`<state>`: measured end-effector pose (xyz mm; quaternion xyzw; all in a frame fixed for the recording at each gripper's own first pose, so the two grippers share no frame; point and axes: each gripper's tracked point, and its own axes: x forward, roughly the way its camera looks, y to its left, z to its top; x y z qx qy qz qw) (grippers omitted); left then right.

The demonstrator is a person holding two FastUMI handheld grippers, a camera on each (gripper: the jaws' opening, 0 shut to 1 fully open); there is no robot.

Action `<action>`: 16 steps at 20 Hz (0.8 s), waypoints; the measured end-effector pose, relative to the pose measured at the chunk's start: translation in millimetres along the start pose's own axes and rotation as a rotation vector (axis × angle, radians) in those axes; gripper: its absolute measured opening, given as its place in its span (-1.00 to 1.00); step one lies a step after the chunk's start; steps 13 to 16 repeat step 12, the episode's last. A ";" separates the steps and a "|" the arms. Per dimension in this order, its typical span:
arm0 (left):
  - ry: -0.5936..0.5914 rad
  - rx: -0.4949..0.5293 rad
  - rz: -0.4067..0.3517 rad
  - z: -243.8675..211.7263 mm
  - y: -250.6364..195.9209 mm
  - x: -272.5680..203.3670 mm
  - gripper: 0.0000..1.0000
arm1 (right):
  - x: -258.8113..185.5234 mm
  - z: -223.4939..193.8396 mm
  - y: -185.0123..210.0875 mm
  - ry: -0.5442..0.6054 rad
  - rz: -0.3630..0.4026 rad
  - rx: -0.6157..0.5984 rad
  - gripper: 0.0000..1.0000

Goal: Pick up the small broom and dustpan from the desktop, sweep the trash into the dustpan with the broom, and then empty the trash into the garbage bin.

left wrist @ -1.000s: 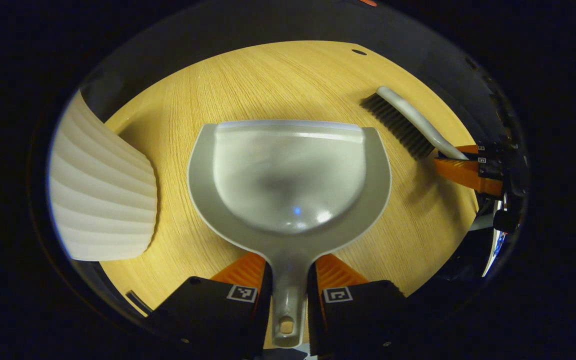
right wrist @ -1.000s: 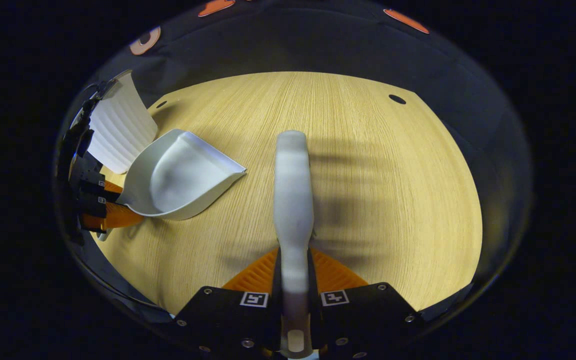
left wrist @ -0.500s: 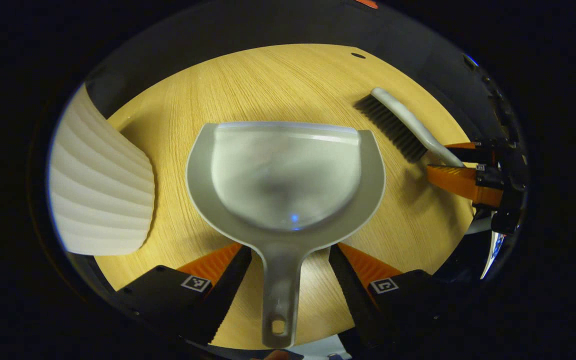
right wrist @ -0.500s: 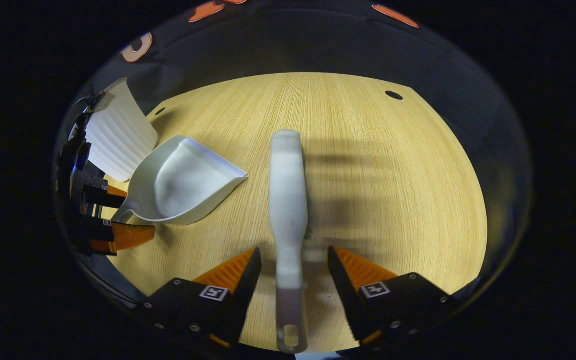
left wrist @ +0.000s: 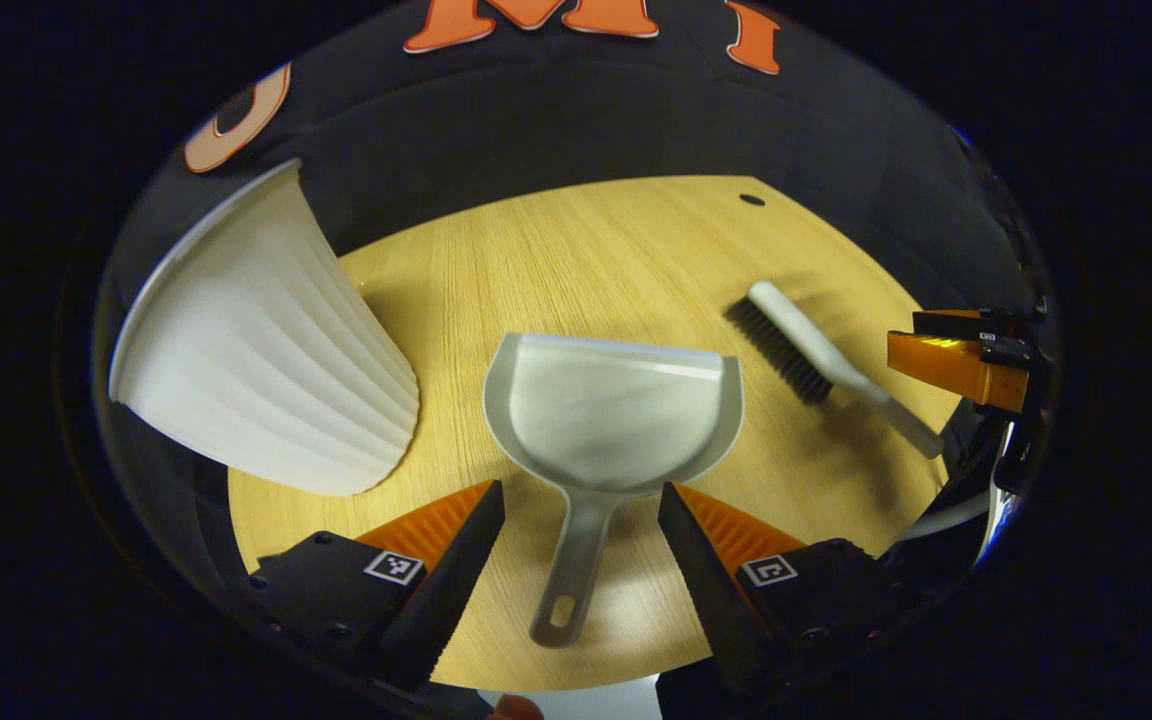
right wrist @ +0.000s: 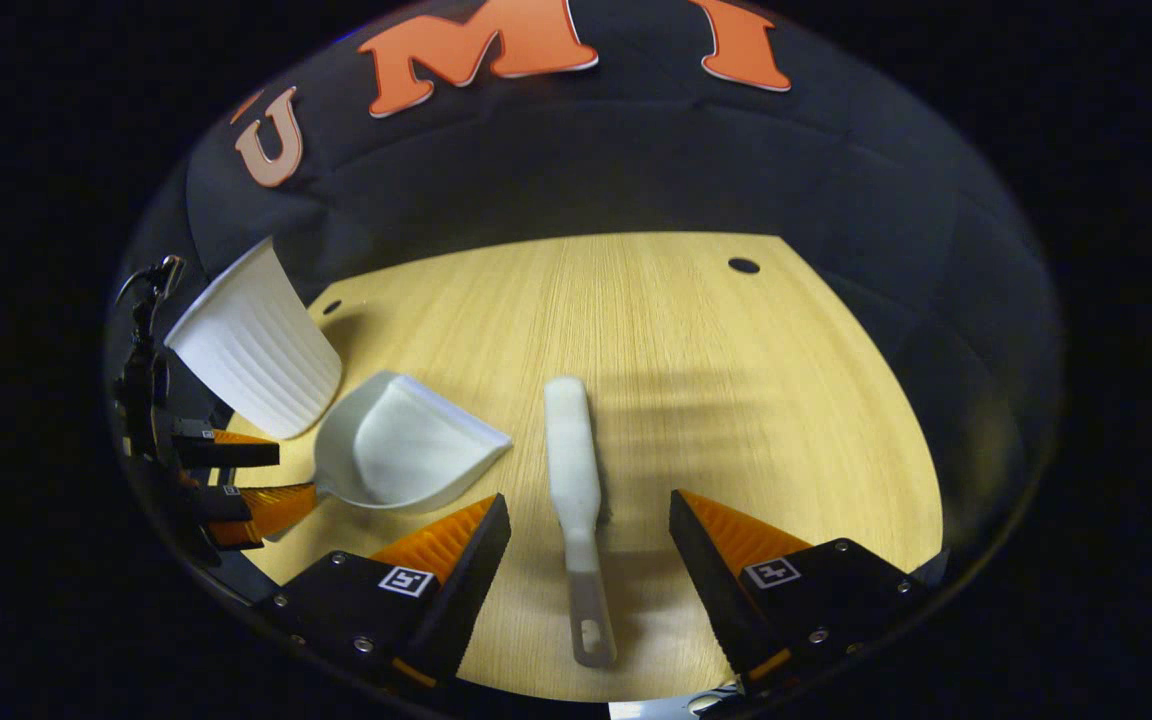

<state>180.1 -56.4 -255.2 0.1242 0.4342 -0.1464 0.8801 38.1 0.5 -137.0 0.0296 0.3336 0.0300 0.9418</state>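
I see the dustpan (left wrist: 614, 420) lying flat on the wooden desktop (left wrist: 586, 250) at centre of the left gripper view, its handle pointing toward 6 o'clock between my left gripper's (left wrist: 581, 530) fingers, which stand wide apart and touch nothing. The small broom (right wrist: 573, 470) lies at centre of the right gripper view, handle toward 6 o'clock, with my right gripper (right wrist: 591, 535) spread open on either side, clear of it. The white ribbed garbage bin (left wrist: 266, 340) stands at 9 o'clock, just beside the dustpan.

left claw (left wrist: 581, 540): black body, square marker tags | right claw (right wrist: 586, 550): screws, serrated fingers (right wrist: 471, 560)
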 end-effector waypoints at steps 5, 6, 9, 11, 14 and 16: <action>-0.358 -0.060 0.024 104.5 -6.9 -49.1 0.98 | -71.6 93.4 12.1 -0.279 0.022 -0.018 0.93; -0.445 -0.073 0.034 113.9 -13.5 -57.3 0.97 | -89.5 109.5 14.2 -0.335 0.028 -0.020 0.92; -0.672 -0.139 0.073 156.5 -1.2 -82.6 0.96 | -132.2 142.2 22.4 -0.484 0.019 -0.048 0.92; -0.820 -0.179 0.109 178.0 2.8 -101.6 0.96 | -164.9 157.0 20.2 -0.581 -0.006 -0.075 0.92; -0.895 -0.191 0.123 184.9 6.1 -100.1 0.94 | -178.1 159.5 17.0 -0.628 -0.024 -0.092 0.92; -0.895 -0.191 0.123 184.9 6.1 -100.1 0.94 | -178.1 159.5 17.0 -0.628 -0.024 -0.092 0.92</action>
